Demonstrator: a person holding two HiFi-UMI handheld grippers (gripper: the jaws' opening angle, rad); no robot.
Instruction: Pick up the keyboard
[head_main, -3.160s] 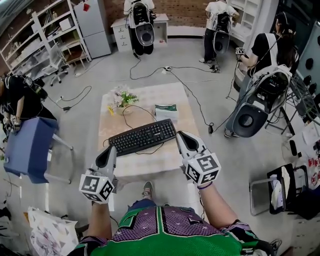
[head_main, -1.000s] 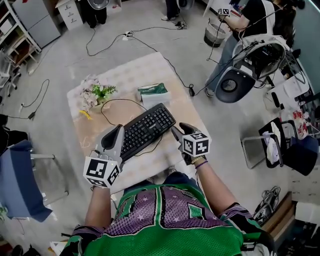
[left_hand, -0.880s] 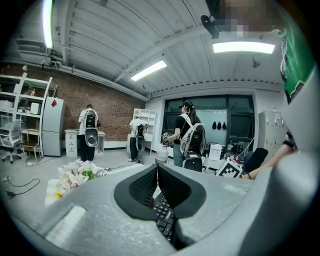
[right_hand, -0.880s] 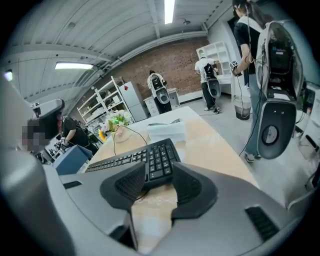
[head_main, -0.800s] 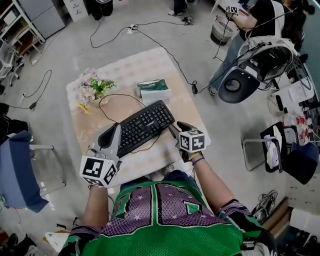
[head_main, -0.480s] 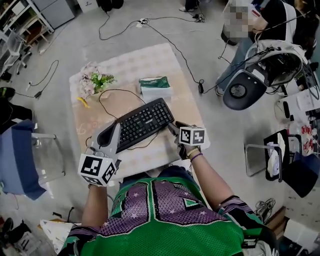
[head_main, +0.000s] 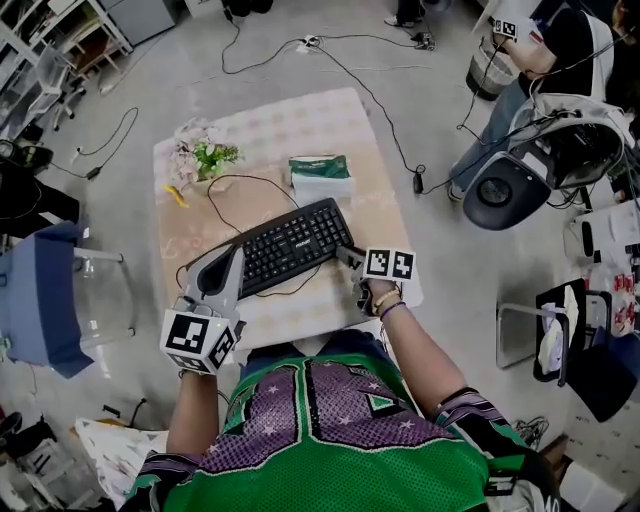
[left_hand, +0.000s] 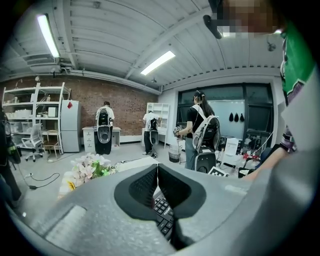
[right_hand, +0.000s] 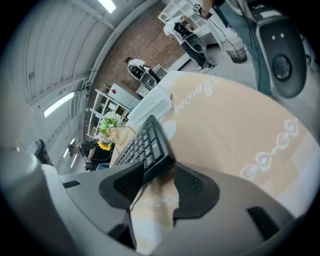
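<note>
As the head view looks down, keyboard: black, lying slantwise on the near half of the table, with its cable looping toward the far side.
Head view, left gripper: low at the keyboard's left end; contact cannot be told from here.
Head view, right gripper: at the keyboard's right end, tips by its near corner.
Head view, other things: flowers at the table's far left, and a green-topped box just beyond the keyboard.
Left gripper view, left gripper: jaws pressed together with nothing between them.
Left gripper view, keyboard: its keys show just below the closed tips, and the flowers stand off to the left.
Right gripper view, right gripper: jaws spread wide, having just been opening. The keyboard's end sits between the tips, one pad close at its corner and the other apart from it, so it is not clamped.
Right gripper view, keyboard: it stretches away over the patterned table, and the cable runs through the gap between the jaws.
</note>
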